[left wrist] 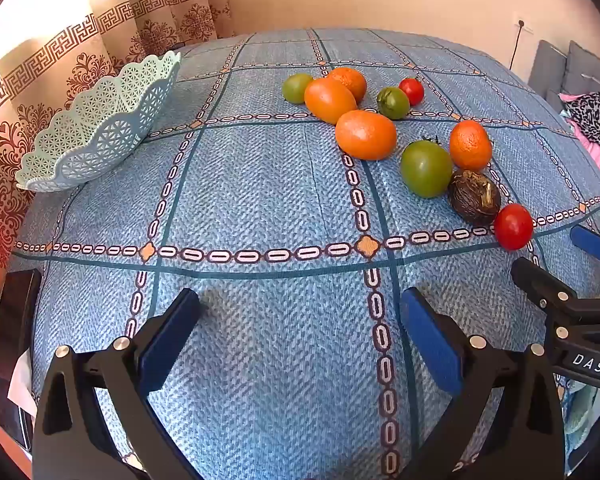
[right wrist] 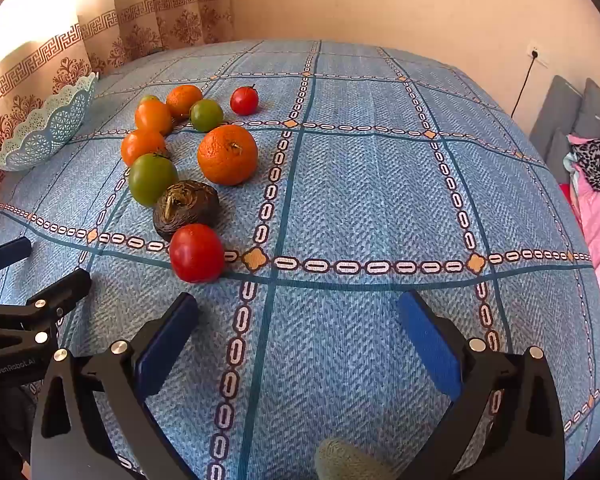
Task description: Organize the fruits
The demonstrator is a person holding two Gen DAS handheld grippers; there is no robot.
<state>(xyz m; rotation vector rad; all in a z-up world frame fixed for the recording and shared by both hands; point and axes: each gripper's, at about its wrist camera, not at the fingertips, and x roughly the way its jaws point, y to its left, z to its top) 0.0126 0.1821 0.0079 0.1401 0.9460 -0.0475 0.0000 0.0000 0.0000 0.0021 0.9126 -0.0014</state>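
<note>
Sitting at the far left edge of the blue cloth (left wrist: 260,184), the basket (left wrist: 100,128) held nothing. To its right lay the fruit in a loose cluster: oranges (left wrist: 366,135), green tomatoes (left wrist: 426,168), a dark fruit (left wrist: 474,197) and a red tomato (left wrist: 513,226) nearest. The left gripper (left wrist: 300,316) hovered wide apart and empty over bare cloth; the right gripper (right wrist: 298,314) did likewise, just beside the red tomato.
</note>
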